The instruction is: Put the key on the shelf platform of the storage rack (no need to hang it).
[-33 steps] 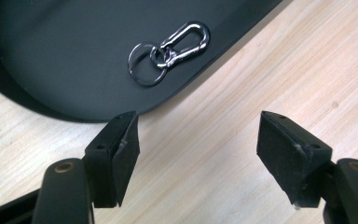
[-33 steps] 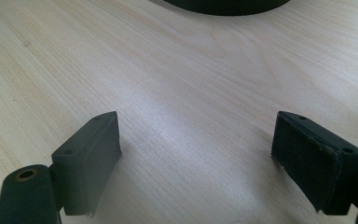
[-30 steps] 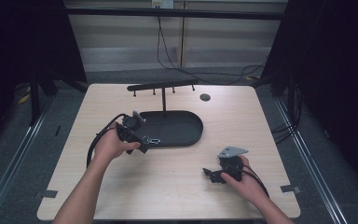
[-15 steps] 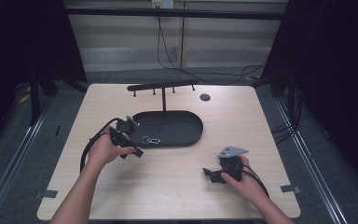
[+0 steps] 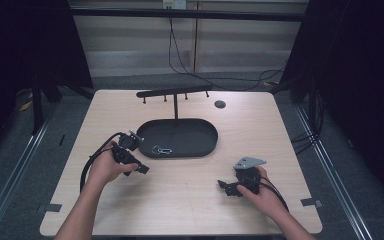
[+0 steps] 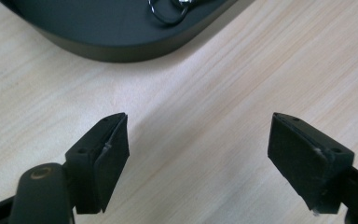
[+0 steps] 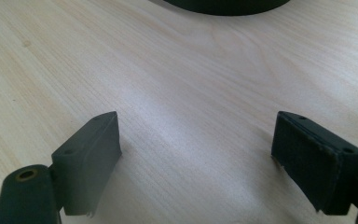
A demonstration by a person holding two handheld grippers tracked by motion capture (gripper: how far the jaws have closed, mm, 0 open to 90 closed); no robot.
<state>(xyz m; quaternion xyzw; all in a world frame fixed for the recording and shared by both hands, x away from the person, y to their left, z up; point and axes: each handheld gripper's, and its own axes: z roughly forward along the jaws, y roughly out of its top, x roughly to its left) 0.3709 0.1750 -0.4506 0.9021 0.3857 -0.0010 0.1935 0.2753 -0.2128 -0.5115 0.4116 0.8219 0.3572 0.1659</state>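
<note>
Your left gripper (image 5: pixel 139 167) has just been opening and stands wide and empty beside the tray's (image 5: pixel 205 150) left end. The keyring (image 5: pixel 162 149) lies inside. Your right gripper (image 5: pixel 223 186) gapes empty near the table's (image 5: pixel 260 115) front edge.

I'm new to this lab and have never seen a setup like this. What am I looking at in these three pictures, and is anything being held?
No robot here: a person sits at a wooden table and holds hand-held tongs in each hand. The high view looks down from above the person's side; the left tongs are at its left, the right tongs at its right. The other two pictures come from small cameras riding on the tongs, looking along their two black jaws.

On the table lies a dark oval tray with a small metal keyring clip inside; behind it stands a black rack with pegs, and a small dark disc lies near the far edge.

Nothing is held. The left tongs have just been opening beside the tray, with bare wood between the jaws. The right tongs are open over bare table too.
</note>
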